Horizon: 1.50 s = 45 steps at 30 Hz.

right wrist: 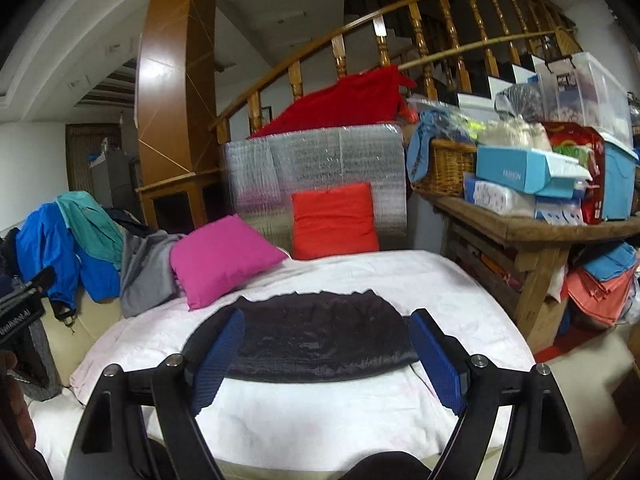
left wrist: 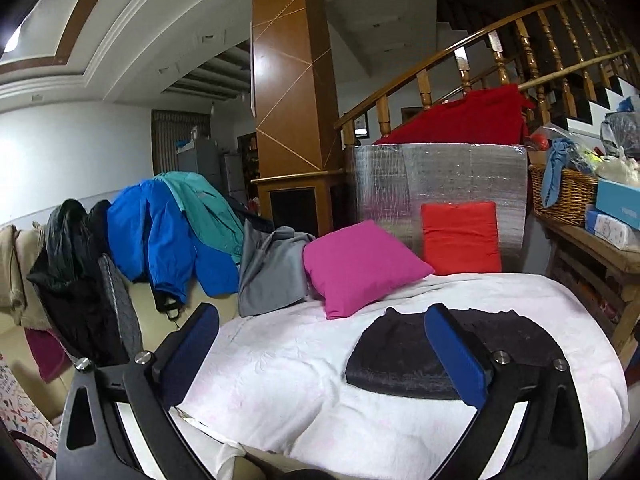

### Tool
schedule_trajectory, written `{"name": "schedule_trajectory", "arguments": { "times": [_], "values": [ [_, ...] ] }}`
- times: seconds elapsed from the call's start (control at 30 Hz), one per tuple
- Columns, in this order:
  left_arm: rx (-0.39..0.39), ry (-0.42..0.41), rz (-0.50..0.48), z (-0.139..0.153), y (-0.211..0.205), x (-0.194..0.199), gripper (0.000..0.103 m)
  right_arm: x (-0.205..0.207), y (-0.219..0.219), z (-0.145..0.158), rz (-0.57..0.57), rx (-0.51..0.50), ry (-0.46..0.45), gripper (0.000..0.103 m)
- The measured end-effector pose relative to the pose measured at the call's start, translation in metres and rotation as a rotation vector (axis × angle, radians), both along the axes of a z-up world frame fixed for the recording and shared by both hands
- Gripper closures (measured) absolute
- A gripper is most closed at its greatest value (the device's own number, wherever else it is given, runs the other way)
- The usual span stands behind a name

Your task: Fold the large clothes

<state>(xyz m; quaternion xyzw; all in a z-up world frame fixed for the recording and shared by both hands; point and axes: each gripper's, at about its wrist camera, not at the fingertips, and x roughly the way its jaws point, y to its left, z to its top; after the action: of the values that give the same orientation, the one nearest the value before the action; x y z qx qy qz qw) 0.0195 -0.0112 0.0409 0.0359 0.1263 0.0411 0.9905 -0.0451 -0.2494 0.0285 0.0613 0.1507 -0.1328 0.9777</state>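
A folded black garment (left wrist: 404,354) lies flat on the white-covered surface (left wrist: 280,380); it also shows in the right wrist view (right wrist: 316,340). My left gripper (left wrist: 324,356) is open and empty, above the cover, its right finger over the garment's middle. My right gripper (right wrist: 326,354) is open and empty, its blue pads either side of the garment, above its near edge. A pile of jackets, blue (left wrist: 160,236), teal (left wrist: 204,208), grey (left wrist: 272,272) and black (left wrist: 72,264), hangs at the left.
A pink cushion (right wrist: 220,260) and a red cushion (right wrist: 334,220) lean at the back of the surface against a silver-wrapped panel (right wrist: 312,156). A cluttered wooden table (right wrist: 532,228) with a wicker basket (right wrist: 444,168) stands right. Folded cloths (right wrist: 600,284) lie under it.
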Motion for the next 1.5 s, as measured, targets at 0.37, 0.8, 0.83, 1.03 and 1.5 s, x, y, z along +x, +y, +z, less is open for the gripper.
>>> {"name": "schedule_trajectory", "arguments": {
  "times": [0.37, 0.8, 0.83, 1.03, 1.5],
  "values": [
    [0.018, -0.043, 0.045, 0.021, 0.010, -0.033, 0.000, -0.020, 0.036, 0.012, 0.044, -0.029, -0.014, 0.016],
    [0.019, -0.091, 0.077, 0.034, 0.018, -0.054, 0.000, -0.030, 0.056, 0.015, 0.059, -0.064, -0.003, 0.016],
    [0.019, -0.090, 0.077, 0.034, 0.018, -0.055, 0.000, -0.030, 0.056, 0.015, 0.058, -0.065, -0.003, 0.016],
    [0.017, -0.075, 0.072, 0.033, 0.016, -0.054, 0.000, -0.031, 0.051, 0.017, 0.045, -0.058, -0.003, 0.016],
    [0.030, -0.072, 0.059, 0.033, 0.013, -0.056, 0.000, -0.033, 0.044, 0.017, 0.000, -0.031, 0.003, 0.016]
  ]
}}
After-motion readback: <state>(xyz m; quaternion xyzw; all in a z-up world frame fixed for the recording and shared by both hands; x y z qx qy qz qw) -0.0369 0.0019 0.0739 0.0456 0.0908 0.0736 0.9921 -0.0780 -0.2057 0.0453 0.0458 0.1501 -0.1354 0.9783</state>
